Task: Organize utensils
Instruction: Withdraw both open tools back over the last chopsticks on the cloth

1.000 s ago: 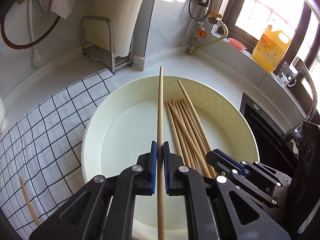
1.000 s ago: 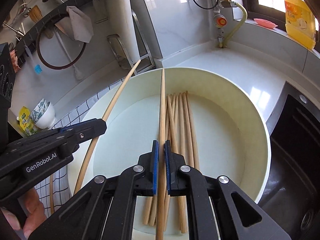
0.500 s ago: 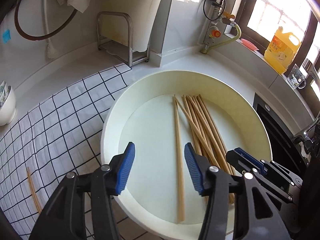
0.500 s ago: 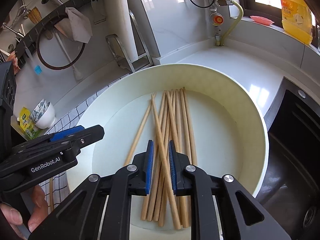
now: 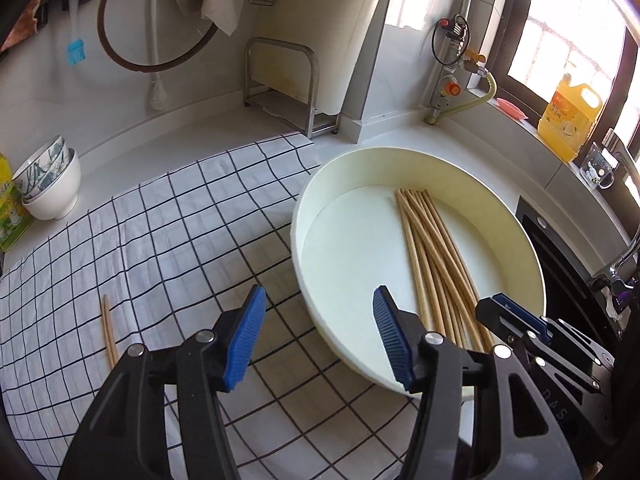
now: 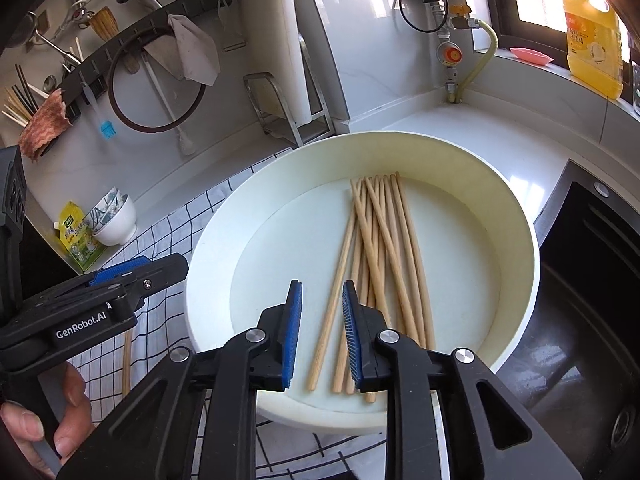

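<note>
- Opening with nothing between its jaws, the left gripper (image 5: 318, 330) hangs over the checked cloth (image 5: 168, 240) (one chopstick (image 5: 109, 336) lies left of it).
- Right gripper (image 6: 322, 332) jaws, narrower, are opening empty above the chopsticks (image 6: 380, 256) in the basin (image 6: 516, 240).

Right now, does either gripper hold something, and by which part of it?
Nothing is held. The left gripper is open and empty, over the cloth. The right gripper is opening, with no grip on the chopsticks in the basin.
</note>
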`<state>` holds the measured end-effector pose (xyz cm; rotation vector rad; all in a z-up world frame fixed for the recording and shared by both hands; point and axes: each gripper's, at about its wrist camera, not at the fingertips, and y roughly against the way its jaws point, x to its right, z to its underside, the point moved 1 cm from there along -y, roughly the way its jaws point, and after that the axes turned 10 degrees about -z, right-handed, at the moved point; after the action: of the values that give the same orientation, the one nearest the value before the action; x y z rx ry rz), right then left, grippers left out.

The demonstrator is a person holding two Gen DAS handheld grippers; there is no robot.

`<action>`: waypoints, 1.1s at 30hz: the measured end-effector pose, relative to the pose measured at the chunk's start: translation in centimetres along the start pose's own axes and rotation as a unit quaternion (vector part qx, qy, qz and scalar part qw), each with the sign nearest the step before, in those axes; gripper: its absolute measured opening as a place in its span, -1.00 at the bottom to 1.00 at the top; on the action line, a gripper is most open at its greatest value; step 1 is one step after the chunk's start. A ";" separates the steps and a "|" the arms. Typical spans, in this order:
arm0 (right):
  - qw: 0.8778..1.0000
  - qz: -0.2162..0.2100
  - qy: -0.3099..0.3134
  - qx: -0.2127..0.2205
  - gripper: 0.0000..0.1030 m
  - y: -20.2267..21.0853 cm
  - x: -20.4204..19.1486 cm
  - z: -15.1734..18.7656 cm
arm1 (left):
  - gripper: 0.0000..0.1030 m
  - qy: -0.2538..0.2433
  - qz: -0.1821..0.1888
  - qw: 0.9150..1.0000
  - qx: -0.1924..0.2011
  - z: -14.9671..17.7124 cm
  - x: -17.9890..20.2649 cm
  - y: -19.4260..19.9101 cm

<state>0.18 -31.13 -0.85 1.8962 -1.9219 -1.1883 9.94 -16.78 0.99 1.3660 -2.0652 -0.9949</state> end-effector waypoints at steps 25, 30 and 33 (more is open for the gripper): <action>0.985 -0.102 0.116 -0.082 -0.35 -4.6 -14.0 6.9 | 0.17 0.139 -0.135 0.981 -0.029 11.5 -18.1 4.1; 0.978 -0.111 0.134 -0.110 -0.25 -6.7 -15.9 8.4 | 0.18 0.151 -0.147 0.977 -0.040 13.1 -20.4 3.7; 0.974 -0.116 0.145 -0.127 -0.14 -8.0 -17.0 9.2 | 0.22 0.157 -0.151 0.975 -0.041 13.7 -21.3 3.4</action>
<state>3.12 -10.95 -5.48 2.0566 -1.3630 -1.0815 6.66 7.90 -4.77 1.7040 -1.6018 -0.9014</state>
